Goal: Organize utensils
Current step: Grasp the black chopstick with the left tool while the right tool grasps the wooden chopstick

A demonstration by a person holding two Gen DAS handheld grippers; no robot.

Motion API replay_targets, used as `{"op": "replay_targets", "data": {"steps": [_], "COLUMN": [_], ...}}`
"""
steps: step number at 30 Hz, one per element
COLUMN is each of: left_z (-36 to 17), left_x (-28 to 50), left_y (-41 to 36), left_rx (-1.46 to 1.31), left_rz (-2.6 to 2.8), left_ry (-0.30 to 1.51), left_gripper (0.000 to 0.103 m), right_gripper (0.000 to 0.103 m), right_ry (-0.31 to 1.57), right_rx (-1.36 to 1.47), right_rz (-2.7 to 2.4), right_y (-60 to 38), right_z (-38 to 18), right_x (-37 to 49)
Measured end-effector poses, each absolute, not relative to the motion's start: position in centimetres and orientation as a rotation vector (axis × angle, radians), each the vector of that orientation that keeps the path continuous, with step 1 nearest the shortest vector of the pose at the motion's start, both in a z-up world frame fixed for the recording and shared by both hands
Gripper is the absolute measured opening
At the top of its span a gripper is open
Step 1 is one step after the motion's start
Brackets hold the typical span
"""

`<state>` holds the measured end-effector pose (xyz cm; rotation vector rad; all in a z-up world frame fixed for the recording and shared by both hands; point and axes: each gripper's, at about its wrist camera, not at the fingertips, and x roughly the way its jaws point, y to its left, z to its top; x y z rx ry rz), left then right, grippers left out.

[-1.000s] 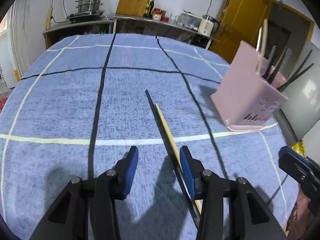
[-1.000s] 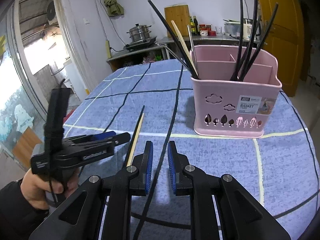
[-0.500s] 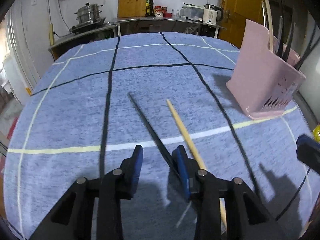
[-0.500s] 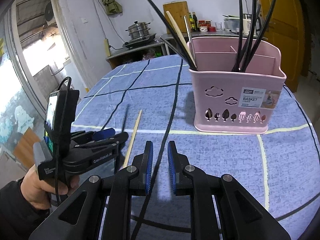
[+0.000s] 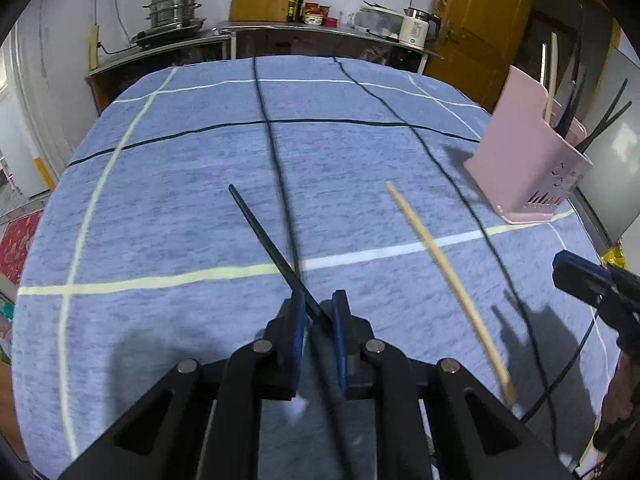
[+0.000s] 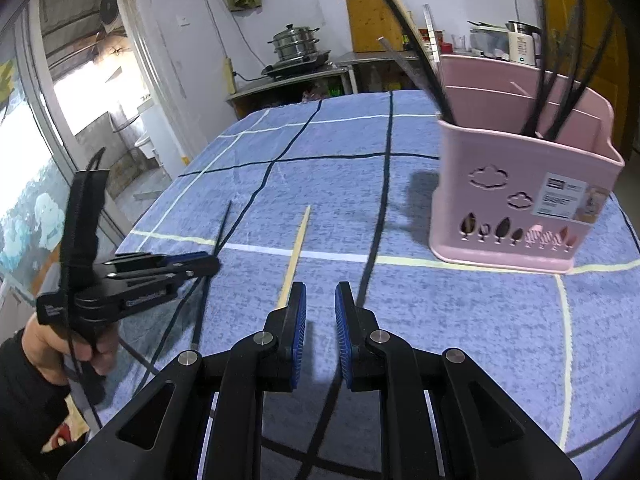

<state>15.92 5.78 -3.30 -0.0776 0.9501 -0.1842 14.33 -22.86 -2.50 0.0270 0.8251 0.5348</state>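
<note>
My left gripper (image 5: pixel 319 305) is shut on a black chopstick (image 5: pixel 262 236) that points forward over the blue tablecloth; the gripper also shows in the right wrist view (image 6: pixel 208 266) at the left. A wooden chopstick (image 5: pixel 440 276) lies on the cloth to its right, and also shows in the right wrist view (image 6: pixel 296 250). The pink utensil basket (image 6: pixel 520 200) stands at the right with several black and wooden chopsticks upright in it; it also shows in the left wrist view (image 5: pixel 528 168). My right gripper (image 6: pixel 320 300) is nearly closed and empty, just right of the wooden chopstick's near end.
The round table (image 5: pixel 160 208) has a blue checked cloth; its edge is close at the left and right. A kitchen counter (image 5: pixel 280 36) with pots, a kettle and bottles stands beyond. A yellow door (image 5: pixel 480 20) is at the back right.
My left gripper closed on the black chopstick and shifted left, so the wooden chopstick now lies apart to the right. The right gripper moved closer to the basket.
</note>
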Motion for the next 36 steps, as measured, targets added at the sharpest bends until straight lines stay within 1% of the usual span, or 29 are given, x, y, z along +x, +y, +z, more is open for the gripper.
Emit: {"op": "replay_targets", "data": {"steps": [5,7,9,14,18,26,30,33,36], "left_z": [-2.8,-2.9,-3.3,-3.9,-4.1,-4.2,-4.1,-4.1,-4.0], "left_x": [15.9,16.5,17.3,18.3,18.7,18.7,18.7,18.9,19.2], "left_y": [8.4,8.9,9.2,8.8,8.3,8.6,8.5,8.4,8.3], "left_rx": [-0.175,-0.213,-0.245,-0.273,-0.241,-0.212,-0.201,-0.184,-0.179], "left_rz": [-0.161,-0.131,-0.093,-0.073,-0.064,-0.071,-0.072,-0.072,-0.074], "left_ry": [0.941,0.940,0.960,0.950,0.933,0.914,0.911,0.917,0.926], "left_gripper": [0.015,0.019,0.020,0.021,0.021,0.014,0.013,0.013,0.011], "right_gripper": [0.015,0.015,0.015,0.015,0.015,0.015,0.015,0.007,0.007], "right_ry": [0.842,0.847,0.856,0.880,0.907,0.950,0.961,0.970,0.985], "right_rx": [-0.006,-0.023,-0.041,-0.060,-0.065,-0.109,-0.124,-0.137,-0.134], "right_rz": [0.556,0.563,0.563,0.555,0.552,0.520,0.507,0.491,0.500], "right_y": [-20.5,-19.5,-18.5,-17.0,-16.0,-14.2,-13.8,-13.6,-13.6], "right_z": [-3.0,-3.2,-3.5,-4.4,-5.2,-6.3,-6.3,-6.1,-5.9], "right_x": [15.5,16.2,17.0,19.2,20.9,23.5,24.2,24.4,24.5]}}
